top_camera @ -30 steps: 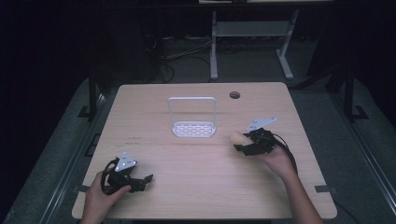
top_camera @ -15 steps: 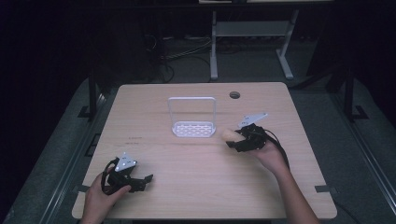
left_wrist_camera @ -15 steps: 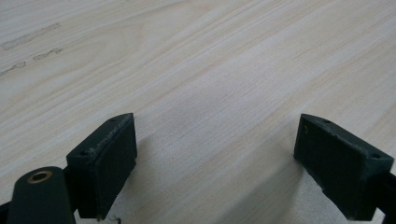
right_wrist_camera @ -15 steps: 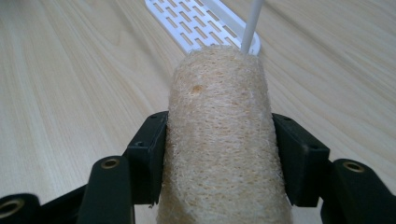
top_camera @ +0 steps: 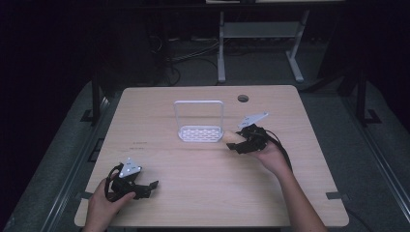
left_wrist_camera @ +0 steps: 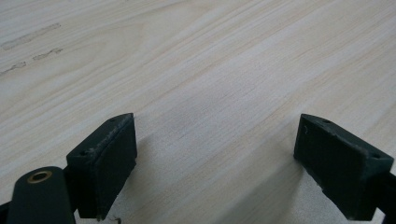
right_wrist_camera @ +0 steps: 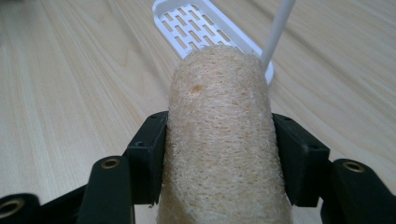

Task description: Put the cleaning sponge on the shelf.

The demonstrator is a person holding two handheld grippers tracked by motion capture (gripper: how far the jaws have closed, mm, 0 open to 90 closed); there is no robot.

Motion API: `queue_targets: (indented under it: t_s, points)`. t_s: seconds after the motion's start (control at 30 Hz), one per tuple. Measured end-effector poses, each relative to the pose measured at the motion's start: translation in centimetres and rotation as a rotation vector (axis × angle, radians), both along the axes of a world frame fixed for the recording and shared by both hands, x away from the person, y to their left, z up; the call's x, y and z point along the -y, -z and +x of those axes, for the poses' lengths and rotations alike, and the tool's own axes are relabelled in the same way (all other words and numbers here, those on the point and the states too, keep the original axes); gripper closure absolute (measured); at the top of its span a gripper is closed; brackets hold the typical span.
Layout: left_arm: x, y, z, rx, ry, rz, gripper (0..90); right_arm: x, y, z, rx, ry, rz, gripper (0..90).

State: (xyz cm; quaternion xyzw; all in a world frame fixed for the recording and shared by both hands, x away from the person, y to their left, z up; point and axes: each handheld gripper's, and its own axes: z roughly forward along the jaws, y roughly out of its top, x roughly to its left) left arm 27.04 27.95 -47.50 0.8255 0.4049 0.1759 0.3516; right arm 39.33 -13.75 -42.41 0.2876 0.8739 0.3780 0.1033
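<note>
The right gripper [top_camera: 237,146] has hold of a loofah sponge [right_wrist_camera: 219,140], a pale tan, fibrous roll. In the right gripper view the sponge stands squarely between the two black jaws, which press on its flanks at 9 and 3 o'clock, part-way open because the roll fills the whole gap. It runs lengthwise along the jaws, its rounded far end reaching well past the fingertips toward 12 o'clock, its near end dropping out of the picture at 6 o'clock. In the high view the sponge [top_camera: 232,140] shows as a small light patch at the tip of the gripper, just above the wooden table [top_camera: 203,203] and right of its centre.

A white slotted rack [top_camera: 200,134] with a tall wire hoop stands near the middle of the table, at 9 o'clock from the sponge and just beside it. In the right gripper view the rack's slotted base [right_wrist_camera: 201,23] lies beyond the sponge's far end at 12 o'clock, with one white upright of the hoop rising at about 1 o'clock. Whether the sponge touches the rack cannot be told.

The left gripper [top_camera: 150,186] rests low over the table's near left part, at about 7 o'clock from the rack and well apart from it. Its jaws stand wide apart with bare wood between them.
</note>
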Motion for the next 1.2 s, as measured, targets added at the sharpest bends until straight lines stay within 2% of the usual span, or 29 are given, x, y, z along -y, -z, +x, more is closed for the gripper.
queue_targets:
  t_s: [0.3, 0.53, 1.2]
  points:
    - [0.0, 0.0, 0.0, 0.000, 0.000, 0.000, 12.7, -1.6, -0.3, 0.5, 0.009, -0.014, 0.004, 40.9]
    - [0.0, 0.0, 0.0, 0.000, 0.000, 0.000, 12.7, -3.3, -0.3, 1.2, 0.010, -0.035, -0.016, 40.9]
    - [0.0, 0.0, 0.0, 0.000, 0.000, 0.000, 12.7, -6.6, -0.4, 2.4, 0.018, -0.022, -0.029, 40.9]
